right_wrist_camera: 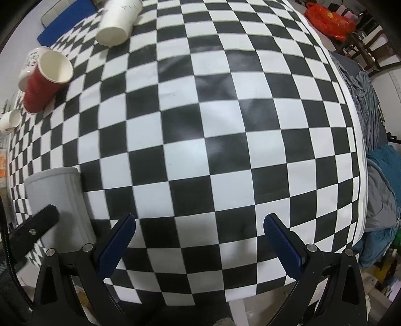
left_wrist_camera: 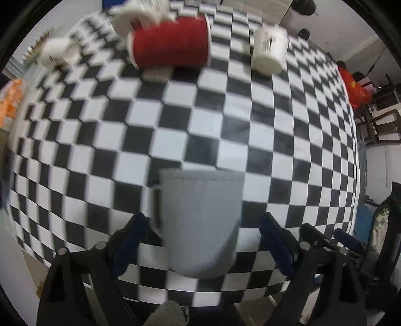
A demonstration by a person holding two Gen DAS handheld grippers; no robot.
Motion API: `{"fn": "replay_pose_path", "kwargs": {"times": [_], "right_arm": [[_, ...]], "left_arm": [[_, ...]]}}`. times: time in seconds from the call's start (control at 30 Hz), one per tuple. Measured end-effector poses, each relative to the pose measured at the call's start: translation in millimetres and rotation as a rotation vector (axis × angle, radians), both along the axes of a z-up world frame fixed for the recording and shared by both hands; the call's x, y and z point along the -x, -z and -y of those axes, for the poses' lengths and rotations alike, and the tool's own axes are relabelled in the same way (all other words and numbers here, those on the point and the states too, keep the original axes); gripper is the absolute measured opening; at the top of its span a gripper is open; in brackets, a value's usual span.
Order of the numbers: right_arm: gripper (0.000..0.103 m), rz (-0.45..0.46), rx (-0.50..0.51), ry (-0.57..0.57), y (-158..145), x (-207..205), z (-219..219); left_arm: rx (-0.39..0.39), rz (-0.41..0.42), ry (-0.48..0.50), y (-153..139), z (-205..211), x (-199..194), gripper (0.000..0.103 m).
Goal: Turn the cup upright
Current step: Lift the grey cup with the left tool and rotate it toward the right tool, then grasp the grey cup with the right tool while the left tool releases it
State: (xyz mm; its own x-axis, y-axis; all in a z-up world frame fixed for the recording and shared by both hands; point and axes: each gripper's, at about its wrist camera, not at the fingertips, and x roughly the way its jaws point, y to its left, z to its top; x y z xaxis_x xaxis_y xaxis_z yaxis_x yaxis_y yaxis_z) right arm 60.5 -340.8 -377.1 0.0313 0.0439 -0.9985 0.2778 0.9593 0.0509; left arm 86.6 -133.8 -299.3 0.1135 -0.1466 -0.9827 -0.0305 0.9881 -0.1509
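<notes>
A grey mug [left_wrist_camera: 200,220] stands on the checkered tablecloth near the front edge, handle to the left; the blurred view does not show which end is up. My left gripper [left_wrist_camera: 203,225] is open, its blue pads wide on either side of the mug, not touching it. The mug also shows at the left of the right wrist view [right_wrist_camera: 57,198]. My right gripper [right_wrist_camera: 199,228] is open and empty over the cloth, to the right of the mug.
A red paper cup [left_wrist_camera: 170,46] lies on its side at the far end, with white cups [left_wrist_camera: 269,49] around it. In the right wrist view the red cup [right_wrist_camera: 45,80] and a white cup [right_wrist_camera: 117,21] lie far left. An orange bag [right_wrist_camera: 328,20] sits beyond the table.
</notes>
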Motion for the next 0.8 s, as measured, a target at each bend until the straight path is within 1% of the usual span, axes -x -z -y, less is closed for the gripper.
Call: {"fn": "replay_pose_path", "kwargs": {"times": [0.07,0.1,0.17,0.23,0.27,0.4,0.47,0.57,0.8], "right_arm": [[0.103,0.014,-0.015,-0.014,-11.2,0.2,-4.1],[0.103,0.019,-0.023,-0.020,-14.8,1.0,-7.2],[0.103,0.030,-0.048,-0.045,-25.7,-1.0,-14.5],[0.103,0.039,-0.073,-0.073,-37.8,-3.9,-28.1],[0.103,0.043,-0.087,-0.088,-41.7,-5.6,-34.3],[0.103,0.038,-0.144,-0.157,-48.0,-16.4,-64.9],[0.103,0.025,-0.165,-0.190,-44.7,-23.7,-89.4],[0.103,-0.009,-0.197,-0.227,-31.4,-28.1,-115.0],[0.103,-0.112,-0.220,-0.273,9.2,-40.1,-155.7]], "left_arm": [[-0.042,0.053,0.003,-10.3,-10.2,2.2,0.094],[-0.088,0.084,0.003,-16.2,-14.6,4.4,0.094],[-0.128,0.146,0.000,-21.5,-44.0,7.9,0.094],[-0.197,0.175,-0.005,-25.3,-71.9,12.3,0.094],[-0.212,0.178,-0.005,-22.4,-84.8,16.4,0.094],[-0.253,0.125,-0.023,-4.0,-103.0,19.6,0.094],[-0.266,0.111,-0.033,1.3,-116.0,21.3,0.094],[-0.273,0.083,-0.042,8.8,-134.7,23.9,0.094],[-0.278,0.036,-0.039,29.8,-149.9,30.2,0.094]]}}
